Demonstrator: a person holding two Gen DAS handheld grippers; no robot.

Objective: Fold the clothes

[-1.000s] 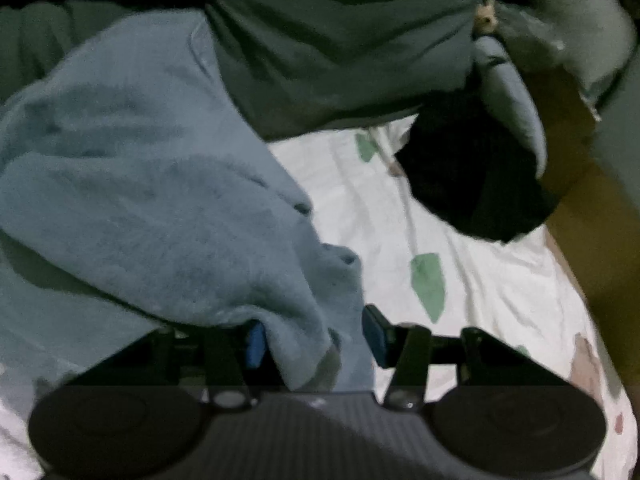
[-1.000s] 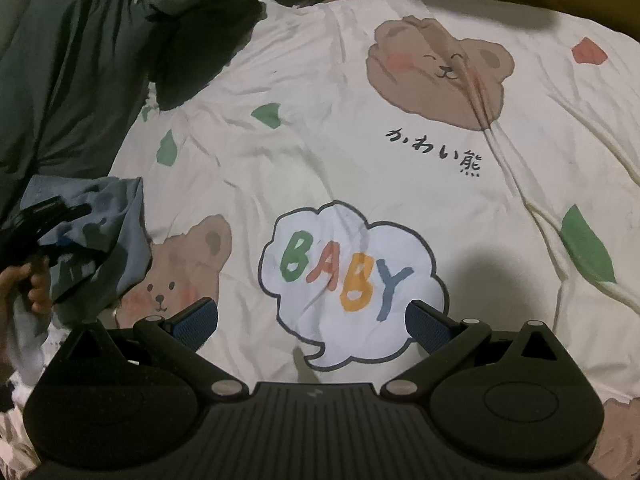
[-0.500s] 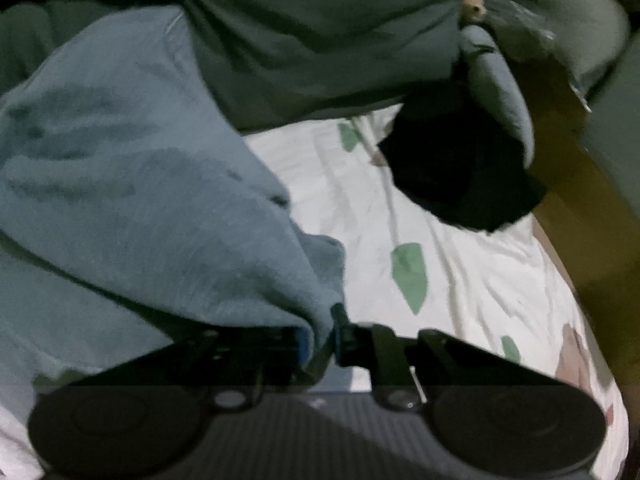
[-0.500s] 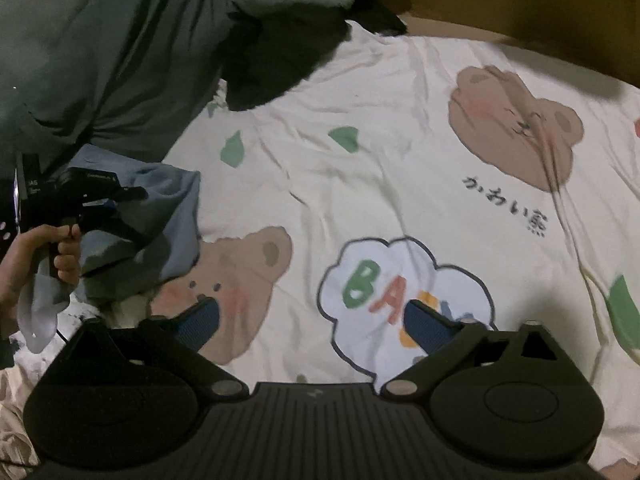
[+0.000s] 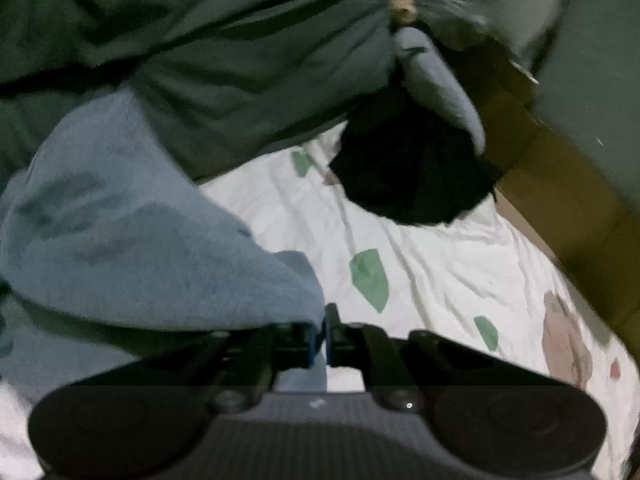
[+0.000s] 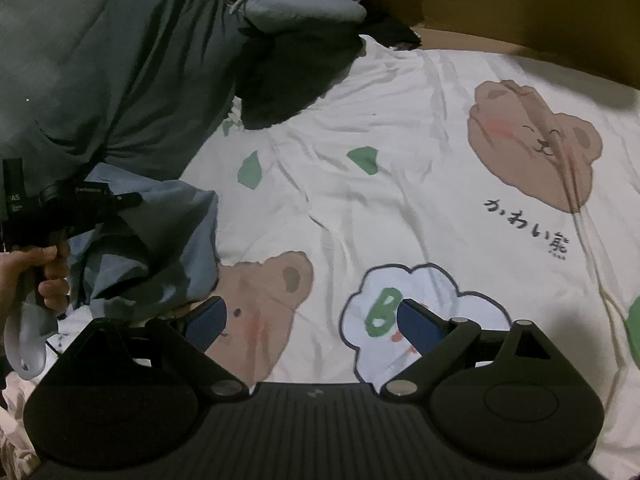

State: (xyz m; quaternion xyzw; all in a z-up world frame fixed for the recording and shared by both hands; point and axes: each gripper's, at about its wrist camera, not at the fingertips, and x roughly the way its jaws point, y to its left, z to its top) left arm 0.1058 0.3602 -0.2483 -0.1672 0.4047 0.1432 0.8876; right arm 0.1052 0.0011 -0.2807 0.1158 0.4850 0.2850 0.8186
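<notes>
Seeing the left gripper (image 5: 320, 338) from behind in the left wrist view, jaws squeezed nearly together on the hem of a light blue garment (image 5: 132, 248). Cloth bunching up and left from the blue pads, hiding most of the left half of that view. Pinched edge sitting right between the fingertips, rest of the fabric draping off to the left.

Showing only in the left wrist view: a black cloth (image 5: 412, 176) heaped on the bedsheet (image 5: 432, 272) ahead of the jaws, well apart from them, plus a grey-blue stuffed piece (image 5: 436, 84) lying over its top edge. Dark green blanket (image 5: 240, 60) filling the upper part.

Showing only in the right wrist view: the left gripper (image 6: 132, 199) from the side, held in a bare hand (image 6: 32, 272), with the light blue garment (image 6: 160, 252) hanging in folds under and around it, lifted at the grip and trailing onto the sheet. Also printed bears and a cloud bubble with coloured letters on the bedsheet (image 6: 400, 184).

Right gripper (image 6: 312, 322) standing wide open, holding nothing, blue pads spread over the bear print and the cloud bubble. Garment lying just left of its left finger, apart from the pads, not between them. Cannot tell whether cloth is touching the finger's outer side.
</notes>
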